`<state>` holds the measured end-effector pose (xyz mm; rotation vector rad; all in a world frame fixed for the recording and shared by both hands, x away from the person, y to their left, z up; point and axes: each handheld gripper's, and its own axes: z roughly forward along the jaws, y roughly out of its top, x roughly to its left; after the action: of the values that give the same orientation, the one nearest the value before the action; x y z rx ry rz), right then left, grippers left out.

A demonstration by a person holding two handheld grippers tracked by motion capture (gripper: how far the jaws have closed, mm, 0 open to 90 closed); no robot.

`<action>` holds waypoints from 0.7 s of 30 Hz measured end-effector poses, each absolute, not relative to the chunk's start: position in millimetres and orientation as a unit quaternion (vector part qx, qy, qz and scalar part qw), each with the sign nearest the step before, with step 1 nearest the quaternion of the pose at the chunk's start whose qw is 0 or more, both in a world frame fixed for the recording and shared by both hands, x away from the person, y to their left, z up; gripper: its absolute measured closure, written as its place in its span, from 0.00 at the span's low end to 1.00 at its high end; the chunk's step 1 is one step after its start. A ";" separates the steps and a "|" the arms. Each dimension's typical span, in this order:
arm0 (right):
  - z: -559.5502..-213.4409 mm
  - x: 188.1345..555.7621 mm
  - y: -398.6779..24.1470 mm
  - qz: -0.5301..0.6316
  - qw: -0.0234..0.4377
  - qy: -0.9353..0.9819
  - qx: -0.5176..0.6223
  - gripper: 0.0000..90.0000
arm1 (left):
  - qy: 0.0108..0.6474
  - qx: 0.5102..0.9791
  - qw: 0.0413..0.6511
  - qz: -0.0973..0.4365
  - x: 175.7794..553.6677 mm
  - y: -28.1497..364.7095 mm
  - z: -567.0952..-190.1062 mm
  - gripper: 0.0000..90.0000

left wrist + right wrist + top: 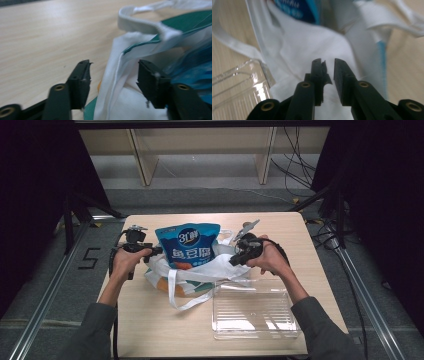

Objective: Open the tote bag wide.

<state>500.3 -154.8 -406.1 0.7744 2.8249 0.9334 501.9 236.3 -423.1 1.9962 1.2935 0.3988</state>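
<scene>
Left gripper view has the left gripper (113, 75) fingers spread with the white bag's (120, 75) rim hanging between them, untouched, while the right gripper (327, 65) fingers sit nearly together, pinching nothing, over the cloth's opposite side on the counter (280, 227).

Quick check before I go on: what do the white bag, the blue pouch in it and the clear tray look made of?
White bag: soft woven cloth, matte; it creases, and its strap shows a ribbed weave in the left gripper view. Blue pouch: printed plastic film, probably; smooth, faintly shiny. Clear tray: rigid transparent plastic, glossy, with moulded ridges and bright reflections.
</scene>
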 end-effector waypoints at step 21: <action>-405.0 530.9 -138.6 0.317 0.111 0.883 0.327 0.69 | 0.392 0.816 0.396 0.153 429.5 207.9 -417.4 0.48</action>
<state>530.9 -138.6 -405.0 0.9600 2.5949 0.9323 429.5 207.9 -417.4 2.0684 0.9946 0.3891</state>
